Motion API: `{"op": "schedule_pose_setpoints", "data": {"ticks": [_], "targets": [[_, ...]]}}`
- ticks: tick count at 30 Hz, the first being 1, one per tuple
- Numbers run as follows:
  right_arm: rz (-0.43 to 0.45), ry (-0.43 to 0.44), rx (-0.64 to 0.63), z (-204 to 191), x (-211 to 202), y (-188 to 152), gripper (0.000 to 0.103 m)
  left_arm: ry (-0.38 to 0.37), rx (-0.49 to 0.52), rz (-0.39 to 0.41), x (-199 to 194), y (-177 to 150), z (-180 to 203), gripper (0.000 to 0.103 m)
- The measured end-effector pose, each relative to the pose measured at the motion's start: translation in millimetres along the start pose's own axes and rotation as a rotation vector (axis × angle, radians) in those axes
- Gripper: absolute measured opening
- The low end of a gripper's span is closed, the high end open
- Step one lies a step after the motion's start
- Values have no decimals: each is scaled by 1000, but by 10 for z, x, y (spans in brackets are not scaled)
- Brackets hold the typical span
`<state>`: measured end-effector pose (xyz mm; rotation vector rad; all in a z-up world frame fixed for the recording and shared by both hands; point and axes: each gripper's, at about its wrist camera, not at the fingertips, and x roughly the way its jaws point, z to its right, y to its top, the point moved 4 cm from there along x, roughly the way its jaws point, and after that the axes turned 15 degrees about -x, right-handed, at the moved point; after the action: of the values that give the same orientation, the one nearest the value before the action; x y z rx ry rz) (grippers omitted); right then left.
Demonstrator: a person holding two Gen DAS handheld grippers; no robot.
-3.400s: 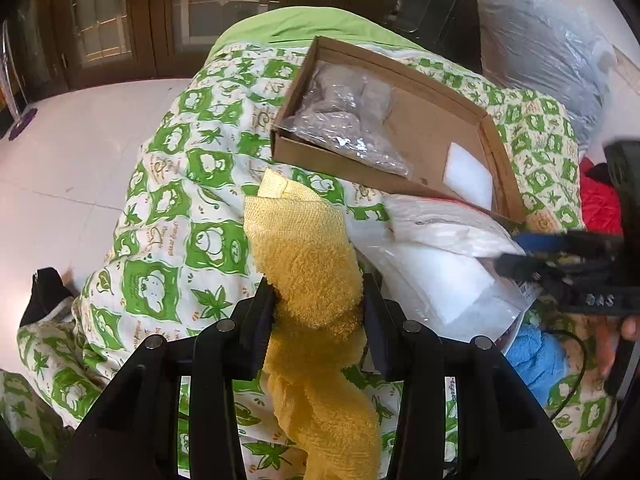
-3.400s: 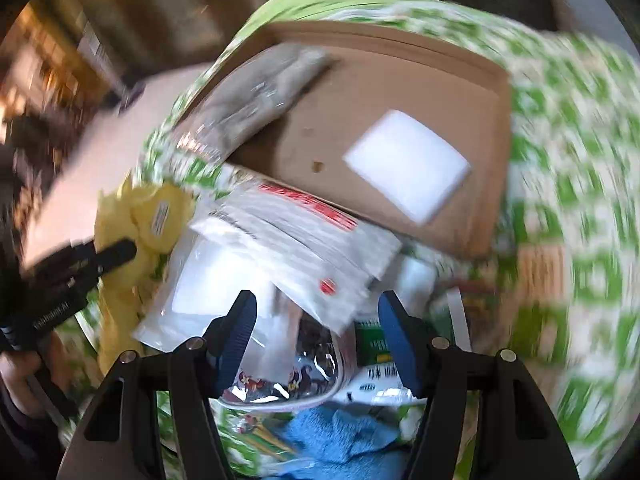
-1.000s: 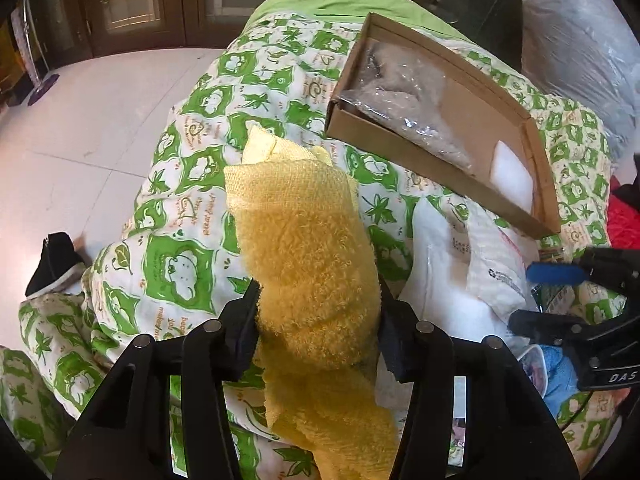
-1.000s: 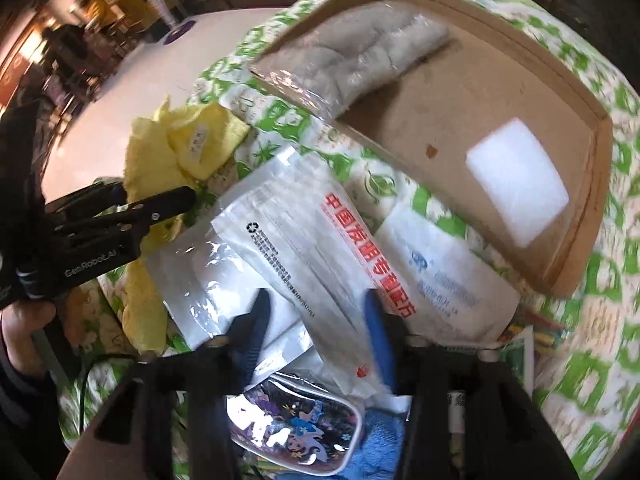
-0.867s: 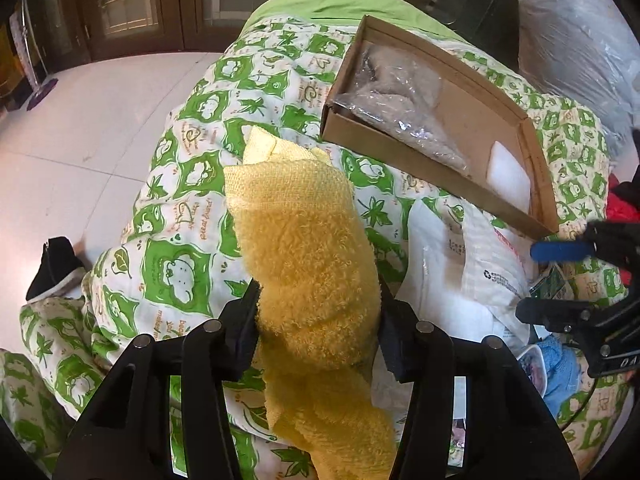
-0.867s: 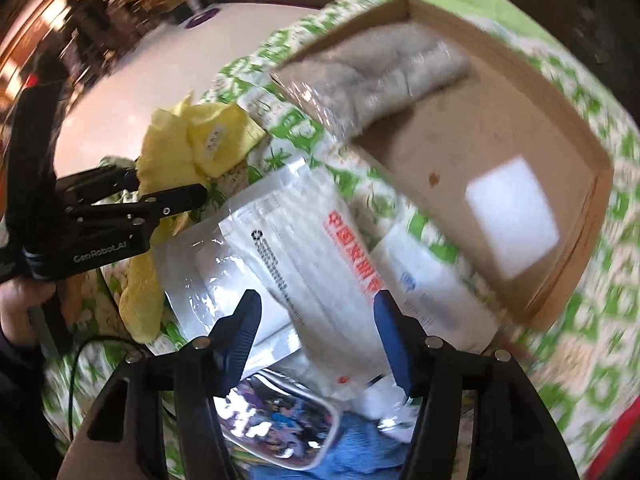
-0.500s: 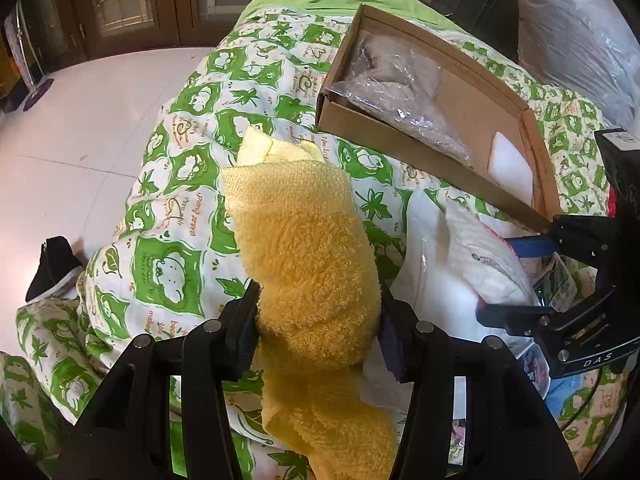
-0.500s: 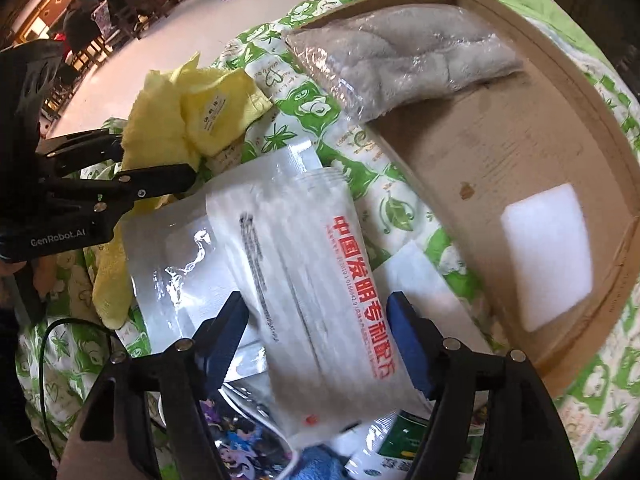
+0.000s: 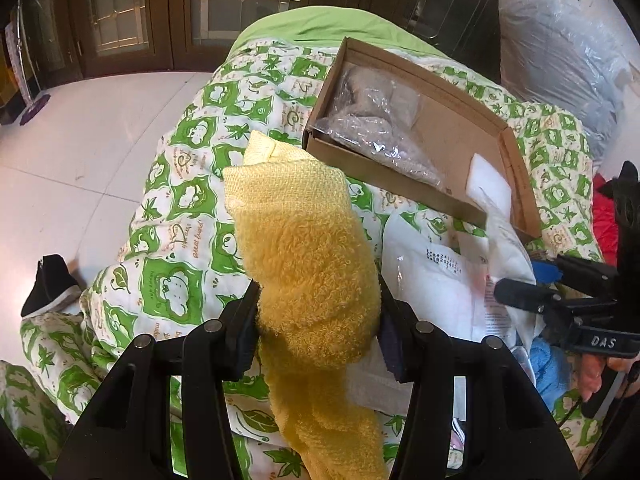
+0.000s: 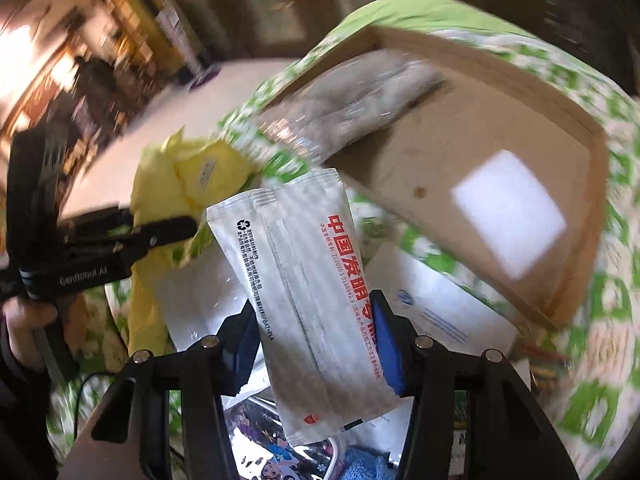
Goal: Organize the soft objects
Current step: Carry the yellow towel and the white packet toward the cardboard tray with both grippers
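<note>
My left gripper [image 9: 318, 316] is shut on a yellow towel [image 9: 304, 248], which stands up between its pads and hangs down below them over the quilt. The jaws of my right gripper [image 10: 318, 340] are closing, and its pads press on a white packet with red print [image 10: 296, 264], held raised and tilted. An open cardboard box [image 9: 444, 200] lies beyond, holding a bagged grey soft item [image 9: 372, 128] and a white foam square [image 9: 490, 178]. The right wrist view shows the left gripper [image 10: 160, 220] with the towel [image 10: 192, 172] at the left, and the box [image 10: 580, 220] at the upper right.
A green-and-white quilt [image 9: 180, 200] covers the bed. White plastic bags [image 9: 432, 280], a blue cloth [image 9: 548, 364] and a cartoon pouch [image 10: 276, 452] lie in a heap by the right gripper [image 9: 520, 280]. A large plastic-wrapped bundle [image 9: 560, 60] sits behind. Tiled floor [image 9: 80, 140] and a black shoe [image 9: 48, 284] are left.
The right gripper's jaws widened, then closed onto the white red-printed packet and lifted it off the heap. The left gripper kept still with the towel.
</note>
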<state>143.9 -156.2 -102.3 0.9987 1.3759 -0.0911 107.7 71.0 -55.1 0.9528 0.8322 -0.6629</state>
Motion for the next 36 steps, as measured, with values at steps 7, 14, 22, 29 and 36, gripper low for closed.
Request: {"op": "schedule_pose_setpoints", "data": {"ticks": [7,14,22,29,36], "targets": [[11,-86,112,256,-215,-250,50,-24,-6,22,-49,-3,-6,50],[52,-118,178,451,-419,-368,48,-36,-37,25,-119,9,-45,50],[79,-109,201,426,-413,-309,48,-23,22,61,-352,80,127,50],[98,-95,229,466,-495,-329,48,-54,47,97,-601,293,359,50],[114,-100,243,509,-537,-335,48,-37,113,96,-589,418,607,50]]}}
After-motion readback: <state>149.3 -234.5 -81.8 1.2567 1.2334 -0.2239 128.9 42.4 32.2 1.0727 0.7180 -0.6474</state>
